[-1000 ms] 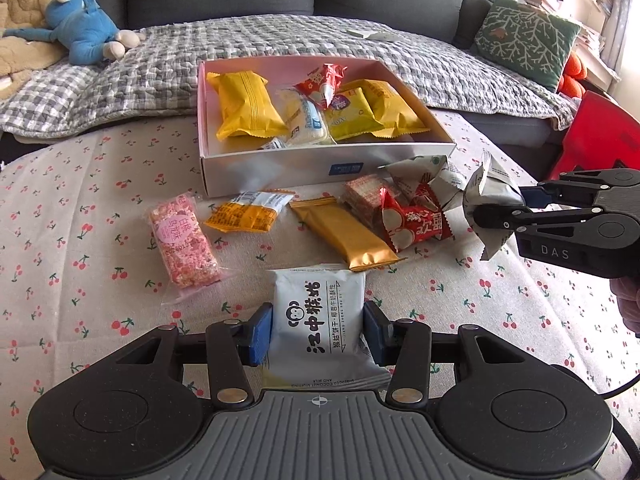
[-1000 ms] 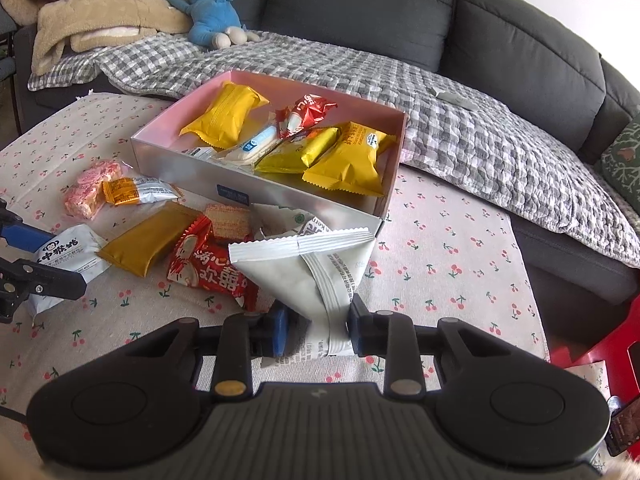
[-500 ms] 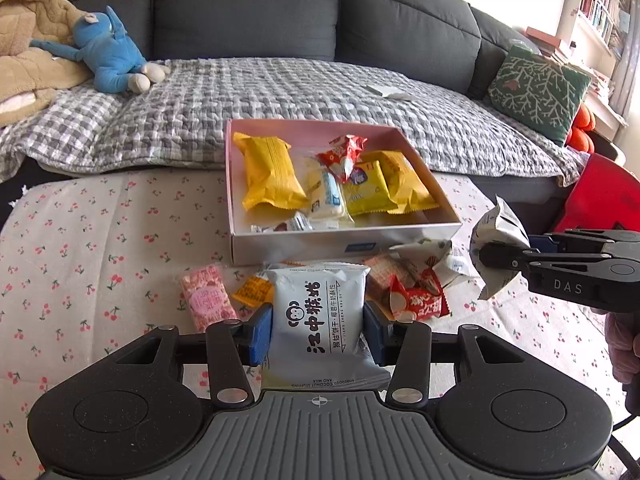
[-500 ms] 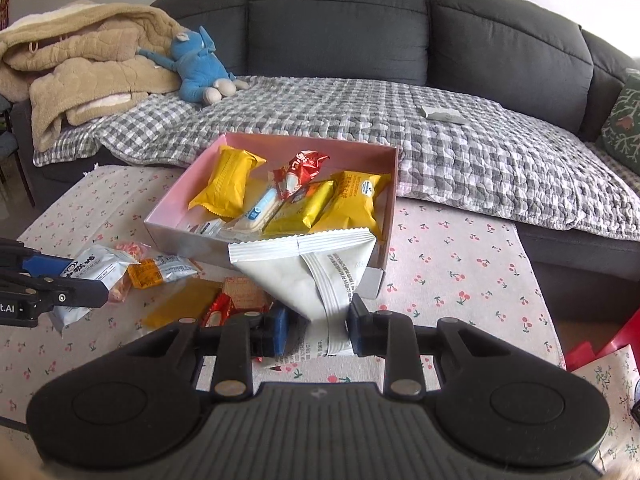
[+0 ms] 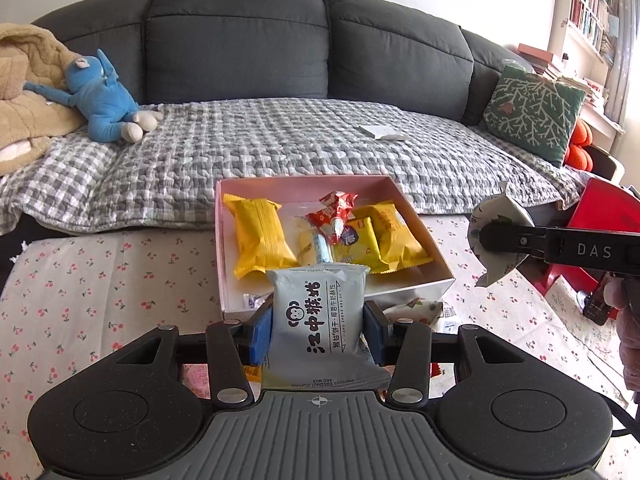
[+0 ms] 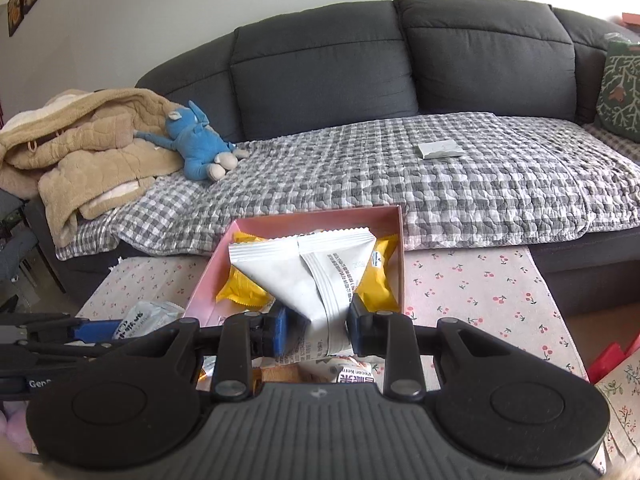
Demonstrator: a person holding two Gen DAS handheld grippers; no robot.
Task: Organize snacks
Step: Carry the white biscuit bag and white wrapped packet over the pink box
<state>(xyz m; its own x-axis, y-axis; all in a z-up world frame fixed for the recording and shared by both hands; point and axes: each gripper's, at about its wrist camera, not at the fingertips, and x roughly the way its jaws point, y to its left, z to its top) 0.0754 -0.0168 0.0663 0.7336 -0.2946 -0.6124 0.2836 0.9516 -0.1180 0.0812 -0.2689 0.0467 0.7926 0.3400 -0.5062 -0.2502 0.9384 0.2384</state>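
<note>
My left gripper [image 5: 317, 330] is shut on a grey-white monkey-logo snack packet [image 5: 319, 320], held in the air in front of the near wall of the pink box [image 5: 424, 230]. The box holds yellow packets [image 5: 258, 234], a red packet [image 5: 334, 210] and others. My right gripper [image 6: 316, 330] is shut on a white triangular snack packet [image 6: 308, 276], raised before the box [image 6: 400, 264]. In the left wrist view this gripper [image 5: 486, 236] and its packet [image 5: 496, 240] hang right of the box. The left gripper [image 6: 96, 328] with its packet [image 6: 140, 316] shows at the left of the right wrist view.
More snacks lie on the cherry-print tablecloth [image 5: 80, 300] below the grippers, mostly hidden. Behind the table is a grey sofa with a checked blanket [image 5: 280, 140], a blue plush toy [image 5: 104, 104], a green cushion [image 5: 532, 112] and a beige coat [image 6: 80, 144]. A red object [image 5: 604, 208] stands at right.
Both grippers have risen off the table with their packets and moved toward the box. The loose snacks on the cloth have dropped below the view.
</note>
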